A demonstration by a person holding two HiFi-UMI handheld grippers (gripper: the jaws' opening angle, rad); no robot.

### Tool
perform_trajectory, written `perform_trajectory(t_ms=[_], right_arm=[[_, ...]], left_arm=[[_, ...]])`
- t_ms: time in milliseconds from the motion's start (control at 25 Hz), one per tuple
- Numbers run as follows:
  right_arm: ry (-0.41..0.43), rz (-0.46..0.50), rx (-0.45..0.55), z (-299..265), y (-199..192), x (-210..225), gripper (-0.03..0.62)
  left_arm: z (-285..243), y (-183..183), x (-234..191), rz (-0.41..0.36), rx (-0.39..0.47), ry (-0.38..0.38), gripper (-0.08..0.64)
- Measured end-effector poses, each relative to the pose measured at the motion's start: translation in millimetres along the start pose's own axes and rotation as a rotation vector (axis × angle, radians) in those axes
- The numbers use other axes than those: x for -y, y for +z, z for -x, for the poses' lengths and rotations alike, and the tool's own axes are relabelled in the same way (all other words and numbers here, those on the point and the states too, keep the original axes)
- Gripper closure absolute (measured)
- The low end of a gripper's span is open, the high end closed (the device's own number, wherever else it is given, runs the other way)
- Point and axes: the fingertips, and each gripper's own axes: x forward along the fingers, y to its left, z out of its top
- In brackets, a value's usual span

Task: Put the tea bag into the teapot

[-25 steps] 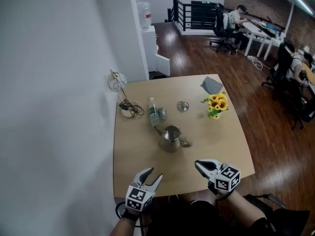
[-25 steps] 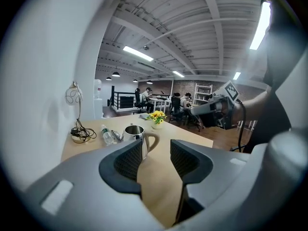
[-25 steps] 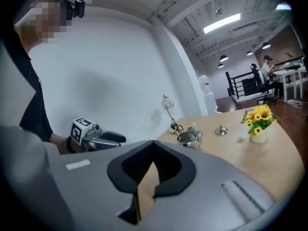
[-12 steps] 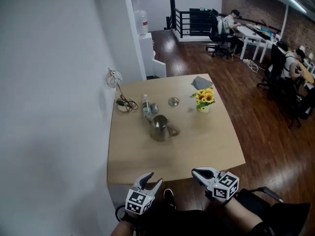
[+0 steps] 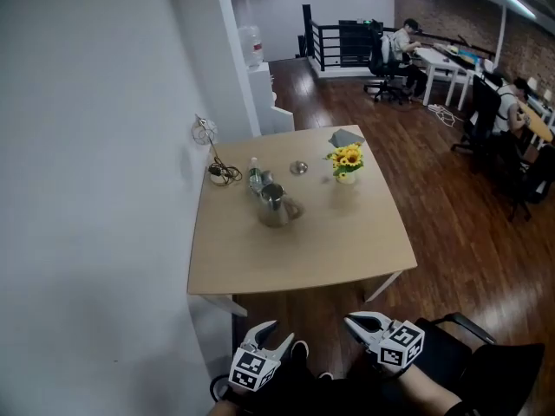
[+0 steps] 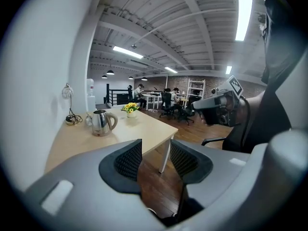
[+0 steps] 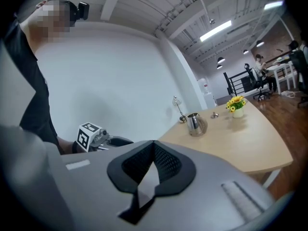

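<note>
backing off since a second ago: left gripper (image 5: 276, 332), jaws apart and empty, and right gripper (image 5: 357, 322), jaws pressed together on nothing, now hang clear of the table's (image 5: 329, 241) near edge, steel teapot (image 5: 275, 206) on the table's far half, tea bag not discernible, so likely no handling under way.

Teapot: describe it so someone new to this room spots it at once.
Find the square wooden table pushed against the white wall. Near its wall side stands the teapot, just on the near side of a clear bottle. It is the only shiny steel vessel with a handle and spout.
</note>
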Motion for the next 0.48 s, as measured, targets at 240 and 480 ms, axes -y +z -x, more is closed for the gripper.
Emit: perform_trajectory(t_ms=[240, 480], right_arm=[[-0.017, -0.001, 0.067, 21, -2, -12, 0.584], [0.000, 0.017, 0.097, 31, -5, -29, 0.584]], left_arm=[[15, -3, 18, -0.016, 0.001, 0.005, 0.380], [29, -1, 30, -0.053, 0.016, 0.016, 0.380]])
